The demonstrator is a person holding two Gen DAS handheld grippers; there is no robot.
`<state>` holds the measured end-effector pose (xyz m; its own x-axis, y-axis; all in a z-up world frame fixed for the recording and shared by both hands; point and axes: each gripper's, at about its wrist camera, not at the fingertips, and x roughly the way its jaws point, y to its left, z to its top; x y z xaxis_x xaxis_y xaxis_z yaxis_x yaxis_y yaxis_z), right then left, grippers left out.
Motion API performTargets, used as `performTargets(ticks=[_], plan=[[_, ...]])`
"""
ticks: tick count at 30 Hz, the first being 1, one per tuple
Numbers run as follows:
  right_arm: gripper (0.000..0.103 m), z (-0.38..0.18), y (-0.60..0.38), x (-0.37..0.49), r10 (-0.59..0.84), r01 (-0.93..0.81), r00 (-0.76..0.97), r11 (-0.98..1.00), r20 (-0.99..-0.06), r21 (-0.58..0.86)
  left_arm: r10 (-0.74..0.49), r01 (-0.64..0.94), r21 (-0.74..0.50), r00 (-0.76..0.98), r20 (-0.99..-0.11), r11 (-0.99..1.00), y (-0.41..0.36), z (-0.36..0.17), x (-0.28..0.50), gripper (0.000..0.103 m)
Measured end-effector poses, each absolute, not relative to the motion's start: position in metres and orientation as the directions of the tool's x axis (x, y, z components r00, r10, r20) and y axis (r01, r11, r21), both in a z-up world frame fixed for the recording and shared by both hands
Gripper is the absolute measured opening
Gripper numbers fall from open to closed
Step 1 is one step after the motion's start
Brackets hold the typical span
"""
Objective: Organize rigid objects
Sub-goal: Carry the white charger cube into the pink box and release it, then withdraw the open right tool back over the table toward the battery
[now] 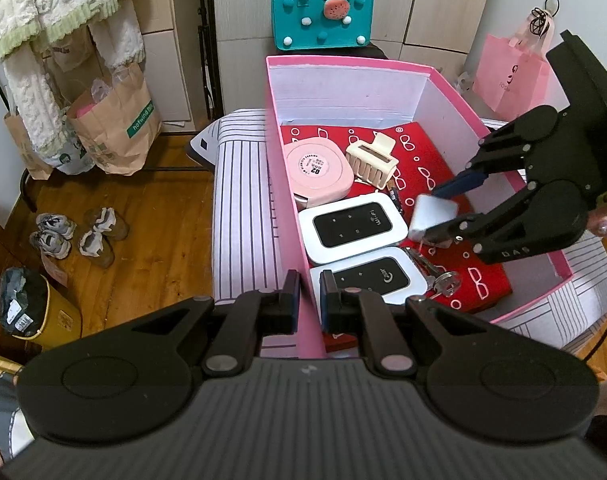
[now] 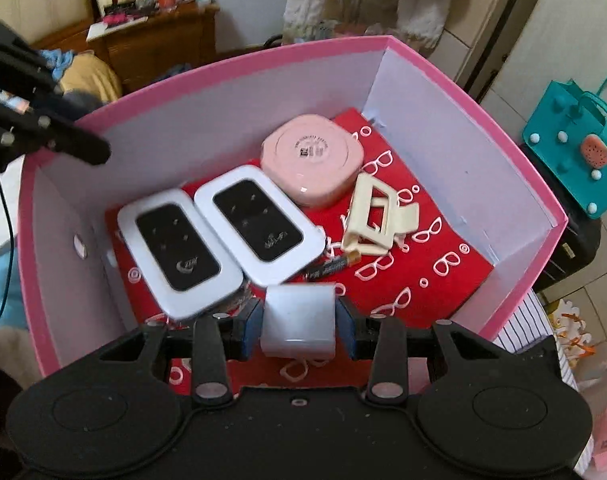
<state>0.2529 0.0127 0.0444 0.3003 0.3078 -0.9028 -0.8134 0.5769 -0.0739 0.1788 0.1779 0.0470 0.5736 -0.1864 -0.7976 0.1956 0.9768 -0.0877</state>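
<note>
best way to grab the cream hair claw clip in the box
Come from above and close across the cream hair claw clip on its narrow middle body, jaws on its two long sides. It lies flat on the red cloth, with free space toward the pink box wall.

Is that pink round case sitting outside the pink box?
No, the pink round case lies inside the pink box, on the red cloth beside the cream hair clip.

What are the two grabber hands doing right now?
Left gripper: nearly closed on the pink box wall.
Right gripper: closed, holding a small white block inside the box.
</note>
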Motion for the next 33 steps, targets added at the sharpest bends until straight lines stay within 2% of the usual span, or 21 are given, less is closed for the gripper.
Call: performTargets(ticks=[4,9,12,15,22,30,33], plan=[[0.05,0.066,-0.001,0.253,0.391,-0.782,0.33,0.623,-0.859,-0.017,-0.19,0.199,-0.089,0.573,-0.798,0.976,0.179,0.047,0.179,0.009],[0.05,0.108,-0.049,0.245,0.5,-0.715,0.446,0.698,-0.742,0.04,-0.195,0.199,-0.096,0.573,-0.796,0.975,0.18,0.047,0.179,0.009],[0.051,0.12,-0.079,0.236,0.492,-0.668,0.523,0.744,-0.696,0.023,-0.202,0.193,-0.109,0.573,-0.794,0.975,0.181,0.047,0.179,0.009],[0.053,0.12,-0.104,0.231,0.427,-0.6,0.581,0.8,-0.693,-0.01,-0.208,0.187,-0.12,0.574,-0.792,0.975,0.184,0.046,0.178,0.009],[0.053,0.101,-0.157,0.217,0.356,-0.492,0.585,0.87,-0.729,0.03,-0.199,0.188,-0.11,0.571,-0.797,0.976,0.184,0.046,0.179,0.009],[0.053,0.052,-0.195,0.201,0.339,-0.385,0.545,0.914,-0.767,0.129,-0.195,0.187,-0.105,0.567,-0.801,0.977,0.182,0.047,0.18,0.009],[0.05,0.028,-0.207,0.197,0.374,-0.329,0.535,0.918,-0.758,0.221,-0.202,0.188,-0.113,0.565,-0.8,0.976,0.182,0.047,0.18,0.009]])
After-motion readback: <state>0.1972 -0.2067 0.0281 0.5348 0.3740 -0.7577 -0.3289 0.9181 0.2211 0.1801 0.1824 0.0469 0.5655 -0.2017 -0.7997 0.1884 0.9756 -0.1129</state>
